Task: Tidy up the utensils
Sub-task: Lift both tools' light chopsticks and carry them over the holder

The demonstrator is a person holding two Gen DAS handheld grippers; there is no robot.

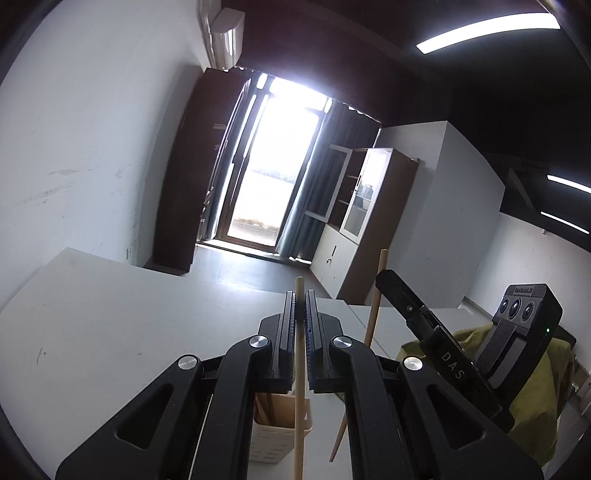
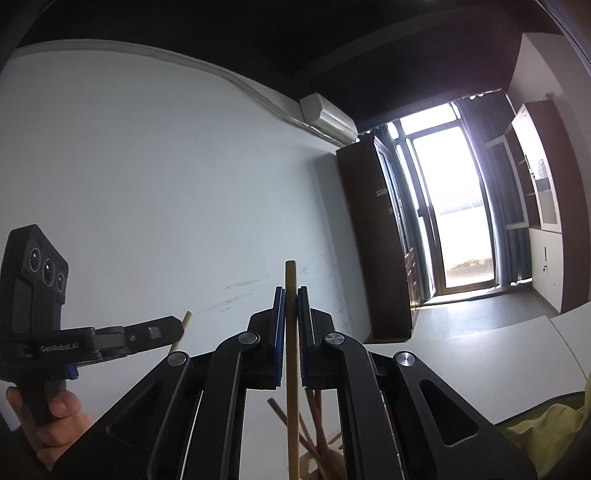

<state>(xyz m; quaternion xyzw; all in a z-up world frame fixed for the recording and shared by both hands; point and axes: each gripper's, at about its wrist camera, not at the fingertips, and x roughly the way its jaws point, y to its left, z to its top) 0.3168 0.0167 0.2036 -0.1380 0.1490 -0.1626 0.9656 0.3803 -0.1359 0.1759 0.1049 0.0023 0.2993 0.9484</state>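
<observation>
Wooden chopstick (image 1: 299,369) clamped in left tongs (image 1: 300,306), another (image 2: 291,369) in right tongs (image 2: 291,295), lower ends cut off.

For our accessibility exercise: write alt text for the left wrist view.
The left gripper is shut on an upright wooden stick above a white slotted holder on a white table. At right, the right gripper grips another stick.

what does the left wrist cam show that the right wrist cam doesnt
Only the left wrist view shows the white slotted holder on the table and the ceiling lights. Only the right wrist view shows the hand gripping the left gripper and the brown chopsticks below. Both show each gripper shut on a light wooden stick, the right gripper, the bright doorway and yellow-green cloth.
</observation>
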